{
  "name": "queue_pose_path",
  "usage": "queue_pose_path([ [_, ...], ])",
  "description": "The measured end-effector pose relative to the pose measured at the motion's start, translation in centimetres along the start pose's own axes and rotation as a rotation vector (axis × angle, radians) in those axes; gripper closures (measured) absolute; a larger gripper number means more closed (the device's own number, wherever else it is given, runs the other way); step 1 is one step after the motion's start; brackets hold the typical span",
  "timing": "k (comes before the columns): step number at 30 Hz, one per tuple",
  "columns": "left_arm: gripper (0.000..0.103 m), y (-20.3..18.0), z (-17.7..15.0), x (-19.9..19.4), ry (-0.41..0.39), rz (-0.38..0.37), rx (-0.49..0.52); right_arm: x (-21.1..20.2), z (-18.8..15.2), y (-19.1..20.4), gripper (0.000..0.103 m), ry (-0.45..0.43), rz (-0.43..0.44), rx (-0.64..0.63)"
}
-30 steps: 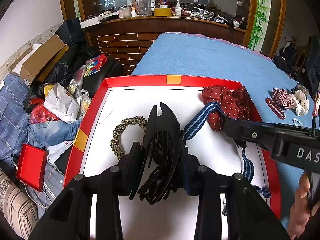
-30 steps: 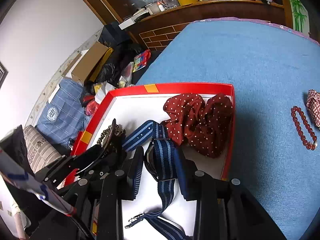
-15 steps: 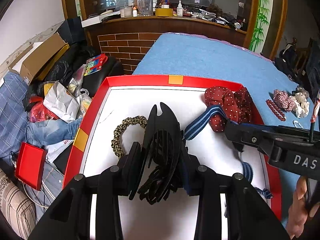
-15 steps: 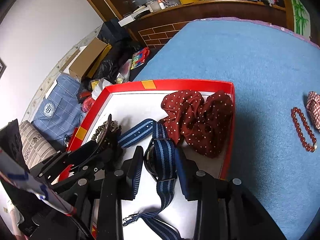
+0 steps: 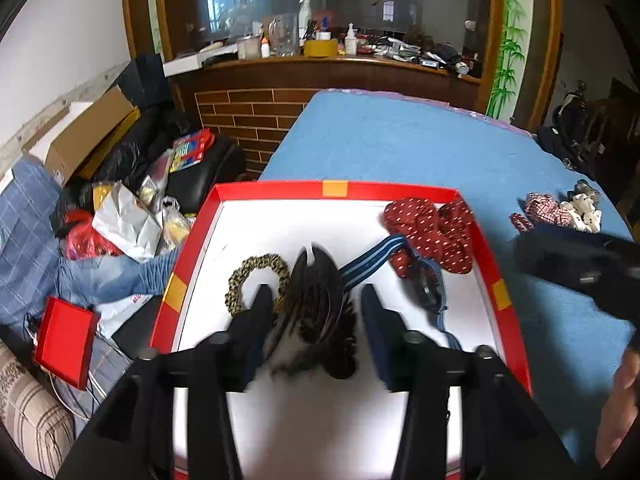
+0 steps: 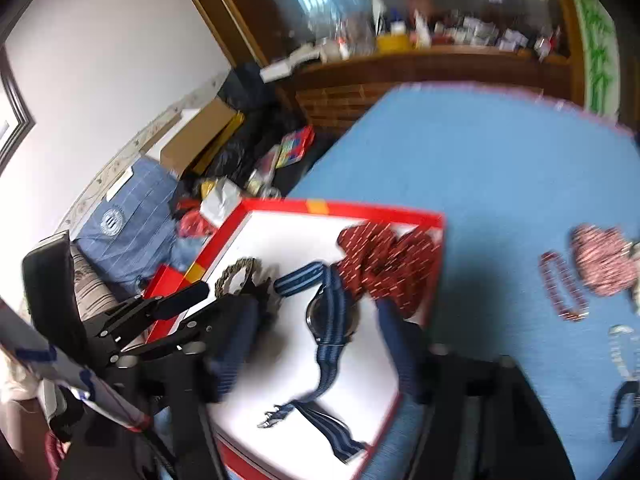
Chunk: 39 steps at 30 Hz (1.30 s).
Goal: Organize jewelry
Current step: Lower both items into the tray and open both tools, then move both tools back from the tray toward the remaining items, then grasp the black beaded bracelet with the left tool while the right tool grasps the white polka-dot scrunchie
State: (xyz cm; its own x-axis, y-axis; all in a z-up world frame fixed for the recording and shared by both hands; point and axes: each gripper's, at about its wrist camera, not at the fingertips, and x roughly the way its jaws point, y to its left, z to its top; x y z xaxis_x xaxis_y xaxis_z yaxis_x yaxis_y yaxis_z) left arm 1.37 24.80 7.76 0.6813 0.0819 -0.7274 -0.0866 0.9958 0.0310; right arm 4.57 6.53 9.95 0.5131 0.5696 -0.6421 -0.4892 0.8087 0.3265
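A: Opening up now, both of them! The left hand-held gripper (image 5: 316,308) is spreading its jaws around the black toothed plastic hair claw (image 5: 316,300), which sits blurred between the pads with gaps showing on either side, so it looks let go over the white floor of the red-rimmed shallow cardboard box (image 5: 484,248).

B: And the right hand-held gripper (image 6: 316,344) is opening too, jaws wide. The navy-and-light-blue striped fabric-strap watch (image 6: 330,316) lies flat between them, untouched.

A: Makes sense: everything is gathered in the one box. The leopard-print fabric scrunchie (image 5: 256,276) lies beside the claw, the dark red white-dotted fabric scrunchie (image 5: 428,232) in the far corner.

B: Still outside on the blue-covered bench (image 6: 500,184): a dark red bead bracelet (image 6: 560,284) and a red checked scrunchie (image 6: 604,260). Those probably come next.
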Motion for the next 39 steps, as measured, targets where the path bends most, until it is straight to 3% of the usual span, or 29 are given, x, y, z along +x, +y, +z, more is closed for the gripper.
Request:
queue_pose_path([
  [5,0.053,-1.5,0.2,-1.4,-0.022,-0.001,0.009,-5.4,-0.7,-0.6,0.014,-0.126,-0.089,-0.079],
  [11,0.053,-5.9,0.4,-3.4,-0.049,-0.037,0.078,-11.0,-1.9,-7.8,0.015,-0.196,-0.163,0.062],
  [15,0.052,-10.3,0.5,-4.1,-0.052,-0.095,0.140,-14.1,-3.1,-14.2,0.040,-0.191,-0.324,0.125],
  [19,0.052,-15.2,0.3,-3.6,-0.026,-0.172,0.194,-16.0,-4.4,-20.1,0.049,-0.168,-0.366,0.211],
  [24,0.052,-20.5,-0.4,-2.1,0.014,-0.204,0.259,-17.7,-5.6,-23.9,0.049,-0.226,-0.347,0.320],
  [28,0.052,-24.1,-0.8,-1.1,0.046,-0.242,0.293,-18.4,-6.3,-26.3,0.052,-0.300,-0.193,0.462],
  [30,0.052,-25.2,-1.0,-0.7,0.064,-0.258,0.296,-18.8,-6.7,-27.2,0.064,-0.326,-0.109,0.530],
  [33,0.052,-27.1,-1.3,0.5,0.116,-0.299,0.297,-19.6,-7.0,-28.1,0.064,-0.366,0.023,0.614],
  [34,0.052,-27.5,-1.3,0.8,0.129,-0.307,0.297,-20.2,-6.8,-28.2,0.064,-0.366,0.030,0.622],
  [37,0.052,-29.6,-1.5,1.9,0.175,-0.347,0.303,-21.3,-5.9,-27.4,0.064,-0.340,-0.111,0.520],
  [39,0.055,-30.8,-1.7,2.5,0.202,-0.375,0.304,-21.3,-5.9,-27.3,0.061,-0.333,-0.152,0.494],
])
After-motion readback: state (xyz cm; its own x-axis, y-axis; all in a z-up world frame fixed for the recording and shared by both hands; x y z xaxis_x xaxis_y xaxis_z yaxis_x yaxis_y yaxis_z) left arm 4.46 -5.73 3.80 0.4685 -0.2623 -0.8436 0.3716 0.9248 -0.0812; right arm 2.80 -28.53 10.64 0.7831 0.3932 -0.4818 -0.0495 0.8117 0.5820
